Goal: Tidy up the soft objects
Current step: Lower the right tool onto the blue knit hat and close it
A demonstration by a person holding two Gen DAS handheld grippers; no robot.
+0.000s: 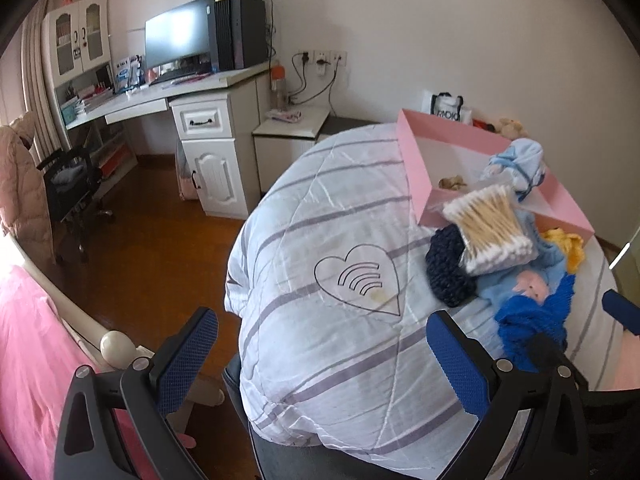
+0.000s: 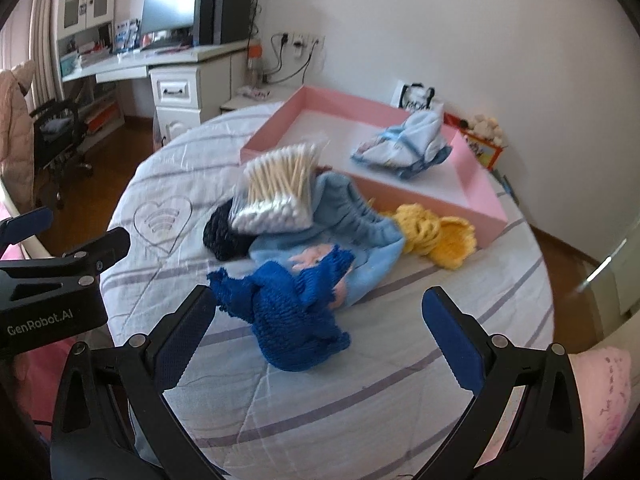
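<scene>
We judged a pick pending: both tongs, left point(image 1: 320, 356) and right point(image 2: 320, 332), gaped wide and empty, right nearest the blue knit point(image 2: 296, 320), bound for the pink box point(image 2: 476, 184).

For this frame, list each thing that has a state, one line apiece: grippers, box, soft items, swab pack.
left gripper: open, empty, above the quilt
right gripper: open, empty, fingers either side of the royal blue knit
pink box: open, no lid on
pale blue cloth bundle: inside the box
royal blue knit: crumpled on the quilt, outside the box
yellow knit: outside, against the box wall
cotton swab pack: atop the pile, tilted
</scene>
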